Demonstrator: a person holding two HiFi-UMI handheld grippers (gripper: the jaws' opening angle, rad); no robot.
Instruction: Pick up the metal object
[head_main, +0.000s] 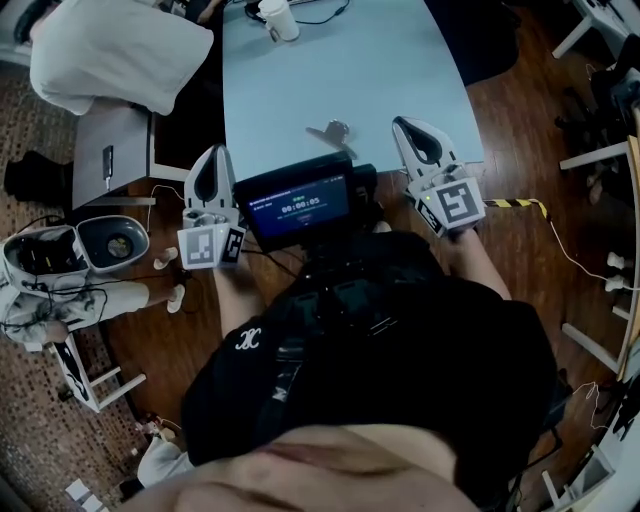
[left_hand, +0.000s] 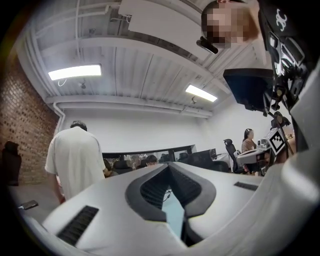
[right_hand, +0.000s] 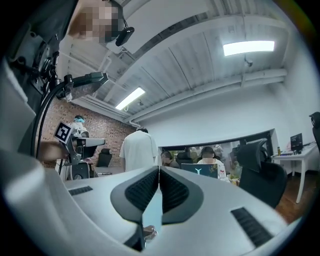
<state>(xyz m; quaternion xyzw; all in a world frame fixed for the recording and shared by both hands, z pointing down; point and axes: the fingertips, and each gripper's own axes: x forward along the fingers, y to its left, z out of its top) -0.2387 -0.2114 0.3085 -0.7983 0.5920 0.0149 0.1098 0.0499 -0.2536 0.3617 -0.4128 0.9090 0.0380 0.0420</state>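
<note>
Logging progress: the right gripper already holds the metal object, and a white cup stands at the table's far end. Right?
No: the metal object lies free on the table; the right gripper is shut on nothing, as the head view shows.

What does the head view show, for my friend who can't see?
A small shiny metal object lies untouched on a pale blue table. The person's left hand-held gripper and right hand-held gripper hover at its near edge, either side of a small dark screen. A white cup stands at the far end.
</note>
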